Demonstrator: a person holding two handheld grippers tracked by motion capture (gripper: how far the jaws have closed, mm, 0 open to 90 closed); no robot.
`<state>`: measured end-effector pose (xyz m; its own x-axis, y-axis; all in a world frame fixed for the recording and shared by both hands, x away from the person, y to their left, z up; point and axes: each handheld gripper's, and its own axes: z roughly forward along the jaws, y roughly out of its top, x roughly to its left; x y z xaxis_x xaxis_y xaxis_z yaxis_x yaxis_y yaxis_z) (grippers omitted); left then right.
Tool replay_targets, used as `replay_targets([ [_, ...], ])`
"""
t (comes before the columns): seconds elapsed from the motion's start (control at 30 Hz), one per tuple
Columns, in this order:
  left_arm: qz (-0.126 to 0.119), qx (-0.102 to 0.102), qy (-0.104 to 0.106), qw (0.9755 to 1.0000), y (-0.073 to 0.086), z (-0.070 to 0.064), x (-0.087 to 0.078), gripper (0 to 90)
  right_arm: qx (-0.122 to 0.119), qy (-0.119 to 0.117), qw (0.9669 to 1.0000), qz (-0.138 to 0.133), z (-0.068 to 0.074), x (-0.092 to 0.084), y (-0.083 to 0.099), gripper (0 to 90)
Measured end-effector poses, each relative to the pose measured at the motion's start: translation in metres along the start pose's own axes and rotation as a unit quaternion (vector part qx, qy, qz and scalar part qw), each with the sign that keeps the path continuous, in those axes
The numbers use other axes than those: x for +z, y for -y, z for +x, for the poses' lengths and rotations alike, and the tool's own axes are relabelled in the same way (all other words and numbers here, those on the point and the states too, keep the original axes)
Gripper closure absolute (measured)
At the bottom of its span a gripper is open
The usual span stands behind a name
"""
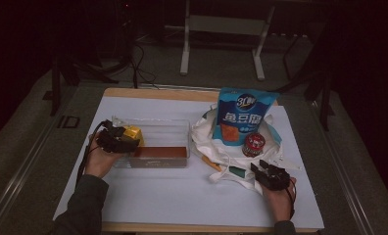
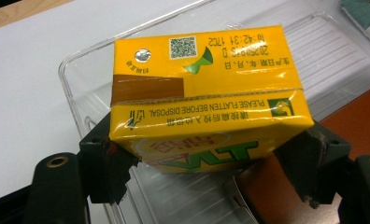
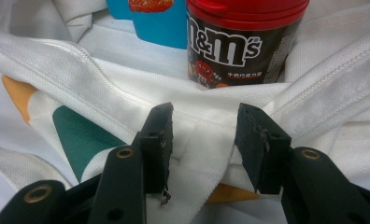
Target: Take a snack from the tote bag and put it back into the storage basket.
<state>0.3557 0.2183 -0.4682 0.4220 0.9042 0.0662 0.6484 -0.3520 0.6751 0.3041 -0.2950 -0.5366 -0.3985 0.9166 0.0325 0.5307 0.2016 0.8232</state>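
The left claw (image 2: 206,163) pinches a yellow drink carton (image 2: 204,95) by its two sides, holding it over the left end of a clear plastic bin (image 1: 157,128) on the white counter (image 1: 182,196). A brown box (image 1: 160,152) lies along the bin's near side. To the right, the right claw (image 3: 202,135) stands spread, its jaws set over a fold of a white cloth bag (image 3: 211,158) without pinching it. On the bag, a candy jar (image 3: 241,39) stands beside a blue snack pouch (image 1: 244,115).
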Motion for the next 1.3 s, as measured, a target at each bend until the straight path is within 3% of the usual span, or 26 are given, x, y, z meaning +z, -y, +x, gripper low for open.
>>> replay_targets([
  [0.23, -0.014, -0.037, 0.003, 0.9992, 0.004, 0.001, -0.007, 26.0, 0.0, 0.0, 1.0, 0.0, 0.0, 0.0, 0.0, 56.2],
  [0.3, -0.015, -0.039, 0.002, 0.9991, 0.005, 0.0, -0.009, 26.2, 0.0, 0.0, 1.0, 0.0, 0.0, 0.0, 0.0, 56.2],
  [0.4, -0.013, -0.036, -0.009, 0.9992, 0.004, -0.003, -0.009, 26.3, 0.0, 0.0, 1.0, 0.0, 0.0, 0.0, 0.0, 56.2],
  [0.63, -0.012, -0.059, -0.032, 0.9976, 0.006, -0.007, -0.012, 26.6, 0.0, 0.0, 1.0, 0.0, 0.0, 0.0, 0.0, 56.2],
  [1.3, -0.011, -0.057, -0.024, 0.998, 0.012, -0.006, -0.019, 26.1, 0.0, 0.0, 1.0, 0.0, 0.0, 0.0, 0.0, 56.2],
])
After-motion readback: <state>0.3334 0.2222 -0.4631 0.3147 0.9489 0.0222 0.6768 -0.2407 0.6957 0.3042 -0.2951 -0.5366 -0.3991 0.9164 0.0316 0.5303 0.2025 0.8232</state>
